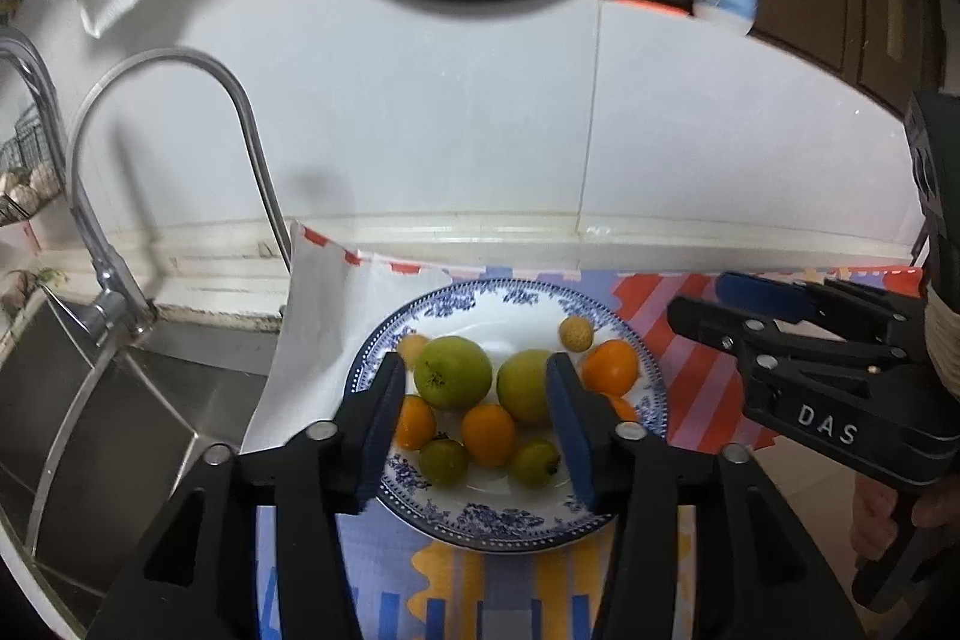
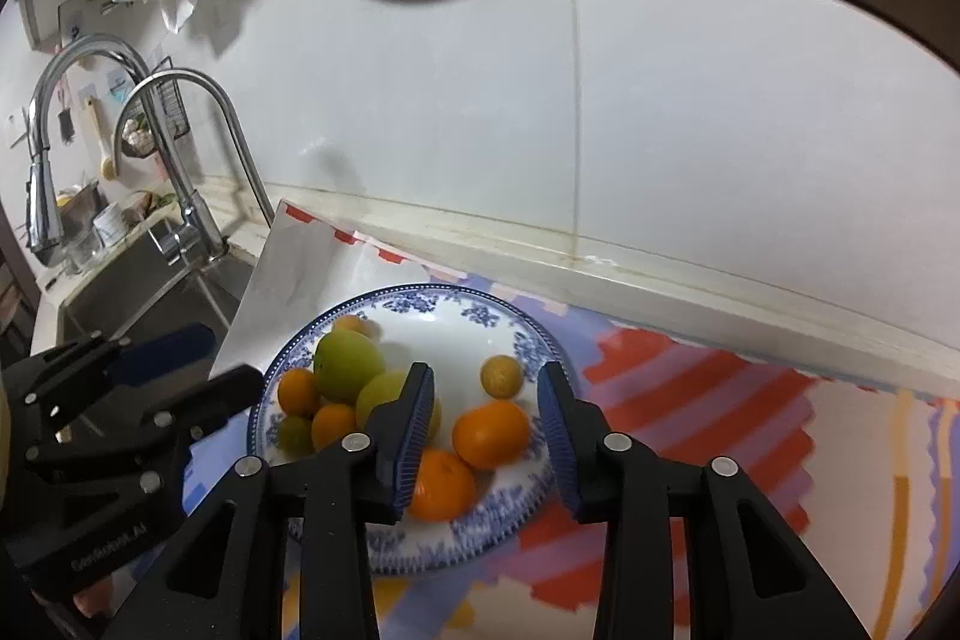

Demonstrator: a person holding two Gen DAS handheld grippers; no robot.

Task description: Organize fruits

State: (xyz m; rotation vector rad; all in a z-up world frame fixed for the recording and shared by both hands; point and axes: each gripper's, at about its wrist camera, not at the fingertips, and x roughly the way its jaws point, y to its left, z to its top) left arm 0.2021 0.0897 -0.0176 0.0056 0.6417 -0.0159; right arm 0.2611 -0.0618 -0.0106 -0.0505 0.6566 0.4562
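All the fruit sits on one blue-and-white patterned plate [image 1: 651, 382] on the desk: two big green ones [image 1: 453, 371] side by side in the middle, two small green ones [image 1: 443, 461] nearer the front rim. Several oranges [image 1: 610, 367] are scattered round them (one partly hidden), and a small yellowish fruit [image 1: 576, 333] lies alone toward the back.

left gripper [image 1: 474, 424]: black frame showing silver screws, blue ribbed pads | right gripper [image 2: 486, 430]: black, wearing white "DAS" lettering

One plate [image 1: 651, 376], ten fruits [image 1: 453, 371].
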